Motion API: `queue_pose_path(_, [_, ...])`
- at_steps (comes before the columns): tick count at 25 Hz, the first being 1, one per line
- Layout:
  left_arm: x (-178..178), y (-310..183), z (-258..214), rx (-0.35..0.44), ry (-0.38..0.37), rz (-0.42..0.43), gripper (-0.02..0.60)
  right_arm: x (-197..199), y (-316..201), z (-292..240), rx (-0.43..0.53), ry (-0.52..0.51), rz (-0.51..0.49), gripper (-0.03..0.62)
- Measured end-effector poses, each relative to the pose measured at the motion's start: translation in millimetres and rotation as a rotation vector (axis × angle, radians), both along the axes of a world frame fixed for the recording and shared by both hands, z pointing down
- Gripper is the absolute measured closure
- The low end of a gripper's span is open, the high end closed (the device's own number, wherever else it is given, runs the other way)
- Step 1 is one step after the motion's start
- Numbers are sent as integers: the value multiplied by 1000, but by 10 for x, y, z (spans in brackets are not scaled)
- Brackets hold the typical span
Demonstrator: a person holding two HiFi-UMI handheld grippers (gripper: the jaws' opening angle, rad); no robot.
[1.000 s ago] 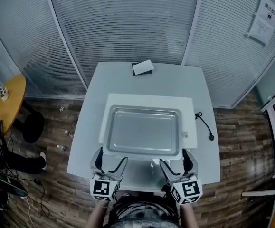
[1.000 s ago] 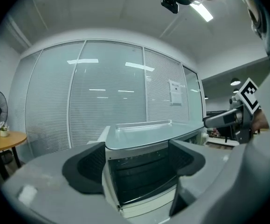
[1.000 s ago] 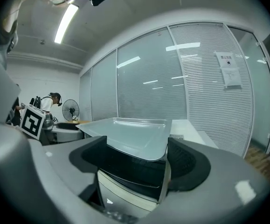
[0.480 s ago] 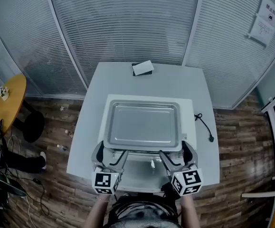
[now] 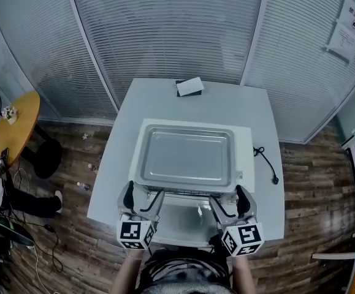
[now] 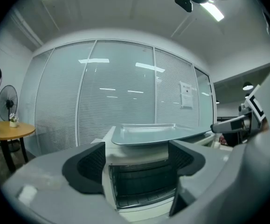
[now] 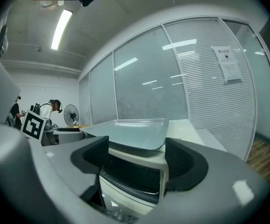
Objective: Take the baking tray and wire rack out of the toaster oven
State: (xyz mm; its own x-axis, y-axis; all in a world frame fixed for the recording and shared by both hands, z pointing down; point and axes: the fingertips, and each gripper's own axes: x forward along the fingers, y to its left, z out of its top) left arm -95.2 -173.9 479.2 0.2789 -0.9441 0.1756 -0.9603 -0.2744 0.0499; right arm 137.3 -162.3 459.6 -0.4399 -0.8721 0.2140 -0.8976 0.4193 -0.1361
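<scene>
The silver baking tray (image 5: 186, 158) lies flat on top of the white toaster oven (image 5: 244, 144); it also shows as the tray (image 6: 148, 133) and the tray (image 7: 130, 132). The oven door (image 5: 180, 222) hangs open toward me. At the oven mouth the wire rack (image 5: 186, 193) shows its front edge; inside the dark cavity the rack (image 6: 139, 199) lies low. My left gripper (image 5: 143, 199) stands open before the oven's left front corner. My right gripper (image 5: 227, 199) is before the right corner, its jaws closing slightly with nothing between them. The left gripper (image 6: 135, 167) and the right gripper (image 7: 137, 164) each frame the oven front.
The oven stands on a white table (image 5: 226, 103) with a small box (image 5: 190, 86) at its far edge and a black cord (image 5: 266, 164) at the right. Glass partitions with blinds run behind. A round yellow table (image 5: 15, 127) stands at the left.
The tray has slid back on the oven top, away from both grippers. The rack's front edge now shows below it. Both grippers stay almost where they were.
</scene>
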Motion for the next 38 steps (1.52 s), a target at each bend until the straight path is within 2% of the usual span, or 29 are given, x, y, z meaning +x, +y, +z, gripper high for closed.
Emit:
queue_pose_path(2, [-8,58,22,-3,26,-16,158,18,71,35,-8,-14,-6,227])
queue_pose_path(6, [17,179,105,-25,39,-31,158,13,197,104,-11,-37,-20,289])
queue_pose_path(10, [130,272,254,-65,88,6,169,-80,275,328,-58,-38,-77,300])
queue_pose_path(12, [198,320,313,-81,109,33,264,-132,301,470,-97,-43,-105,329])
queue_pose_path(14, [247,370,369,-88,125,52,299,-184,341,601,-140,-59,-128,346])
queue_pose_path(16, [289,399,465,-118,180,68,346,-221,365,727,-184,-74,-138,352])
queue_pose_path(18, [320,413,580,-154,235,78,347,-253,362,846,-230,-105,-137,352])
queue_pose_path(21, [367,428,823,-228,266,100,347,-305,345,1012,-300,-168,-129,351])
queue_pose_path(26, [337,382,1238,-356,423,82,347,-348,304,1270,-406,-254,-96,350])
queue_pose_path(28, [328,354,1405,-408,456,92,347,-344,276,1355,-436,-295,-68,350])
queue_pose_path(31, [352,318,1632,-487,464,141,346,-340,248,1484,-466,-292,-19,350])
queue_pose_path(34, [360,277,1834,-568,546,159,342,-388,195,1602,-495,-273,7,350])
queue_pose_path(38, [381,210,2060,-661,647,167,342,-485,101,1741,-537,-305,33,350])
